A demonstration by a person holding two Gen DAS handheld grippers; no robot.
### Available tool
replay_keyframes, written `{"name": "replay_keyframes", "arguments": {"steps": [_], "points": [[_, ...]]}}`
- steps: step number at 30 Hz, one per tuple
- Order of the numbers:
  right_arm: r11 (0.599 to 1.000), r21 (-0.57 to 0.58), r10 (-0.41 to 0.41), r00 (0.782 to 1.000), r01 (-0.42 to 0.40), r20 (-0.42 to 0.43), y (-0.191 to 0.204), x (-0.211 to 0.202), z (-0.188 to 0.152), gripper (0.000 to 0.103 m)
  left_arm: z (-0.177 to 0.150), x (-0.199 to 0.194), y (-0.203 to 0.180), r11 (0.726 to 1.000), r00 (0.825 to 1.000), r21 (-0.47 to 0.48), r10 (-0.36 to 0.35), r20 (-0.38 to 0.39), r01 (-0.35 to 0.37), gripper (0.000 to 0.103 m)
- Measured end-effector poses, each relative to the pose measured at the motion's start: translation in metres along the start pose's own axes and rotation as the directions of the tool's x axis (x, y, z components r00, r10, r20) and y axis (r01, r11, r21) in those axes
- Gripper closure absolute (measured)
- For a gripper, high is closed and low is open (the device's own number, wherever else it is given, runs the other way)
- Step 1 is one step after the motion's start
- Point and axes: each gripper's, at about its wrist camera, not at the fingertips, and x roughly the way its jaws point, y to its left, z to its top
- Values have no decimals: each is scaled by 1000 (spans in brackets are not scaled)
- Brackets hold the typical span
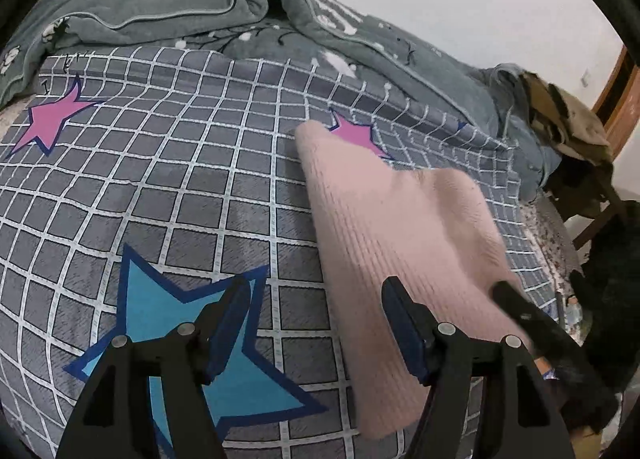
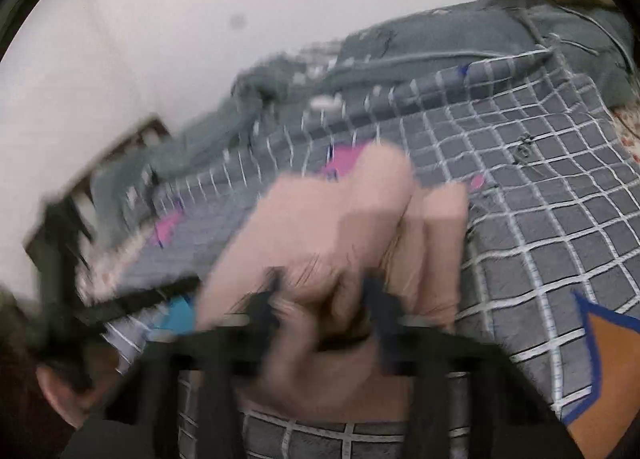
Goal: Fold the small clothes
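The left hand-held gripper (image 1: 312,299) is held apart, angled down over the grey checked bed cover (image 1: 180,187); the right hand-held gripper (image 2: 320,291) is clamped on the pink ribbed knit garment (image 2: 340,227) at lower centre.

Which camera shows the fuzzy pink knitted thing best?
The left wrist view: the pink ribbed knit garment is sharp there, stretched across the grey checked bedsheet. The right wrist view shows it blurred and bunched in the right gripper.

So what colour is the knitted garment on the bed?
Pale pink garment; clearest in the left wrist view.
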Motion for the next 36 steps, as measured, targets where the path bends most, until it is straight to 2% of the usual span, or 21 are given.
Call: {"name": "replay_keyframes", "arguments": {"steps": [1, 2, 5, 7, 8, 10, 12, 15, 18, 20, 25, 27, 30, 32, 34, 35, 36], "points": [[997, -55, -49, 998, 51, 42, 6, -4, -4, 91, -1, -1, -1, 1000, 1000, 6, -9, 3, 9, 37], [995, -60, -72, 992, 78, 103, 4, -15, -5, 92, -1, -4, 0, 1000, 1000, 13, -17, 5, 17, 37], [998, 67, 6, 982, -19, 187, -25, -46, -6, 92, -1, -8, -7, 997, 999, 52, -49, 19, 48, 37], [995, 85, -74, 984, 60, 160, -41, -45, -13, 92, -1, -7, -13, 995, 998, 79, -60, 31, 57, 36], [989, 96, -126, 986, 116, 110, -47, -35, -18, 92, 0, -3, -17, 994, 997, 93, -65, 33, 61, 35], [983, 108, -155, 987, 150, 44, -51, -18, -26, 91, -3, 6, -23, 990, 997, 119, -81, 11, 79, 35], [983, 49, -181, 981, 178, 75, -42, -20, -27, 84, -10, 14, -24, 987, 995, 129, -100, 1, 99, 35], [985, 21, -173, 977, 172, 124, -32, -34, -23, 73, -20, 11, -15, 984, 992, 132, -126, 26, 122, 35], [989, 33, -150, 979, 147, 141, -32, -46, -27, 68, -24, 6, -4, 979, 987, 126, -158, -13, 159, 35], [988, 4, -152, 976, 154, 158, -25, -56, -31, 68, -31, -2, -1, 973, 983, 142, -183, -13, 183, 35], [986, -92, -119, 974, 138, 191, -9, -87, -48, 54, -62, -21, -20, 943, 980, 270, -197, -24, 196, 35], [987, -111, -97, 979, 118, 177, -5, -89, -57, 54, -71, -21, -32, 929, 982, 319, -186, -35, 187, 35], [975, -167, -120, 981, 146, 154, 4, -82, -62, 54, -79, -14, -47, 924, 991, 361, -129, -28, 130, 35], [972, -189, -106, 980, 137, 165, 7, -76, -64, 54, -82, -7, -53, 920, 997, 384, -75, -23, 78, 35], [972, -197, -97, 982, 129, 165, 7, -68, -64, 55, -83, 4, -58, 916, 999, 398, -28, -38, 41, 50], [971, -204, -91, 984, 121, 150, 6, -61, -63, 59, -83, 7, -59, 917, 998, 396, -31, -52, 49, 68], [970, -213, -93, 987, 120, 133, 7, -54, -61, 76, -83, 9, -58, 921, 998, 386, -40, -55, 58, 85]]}}
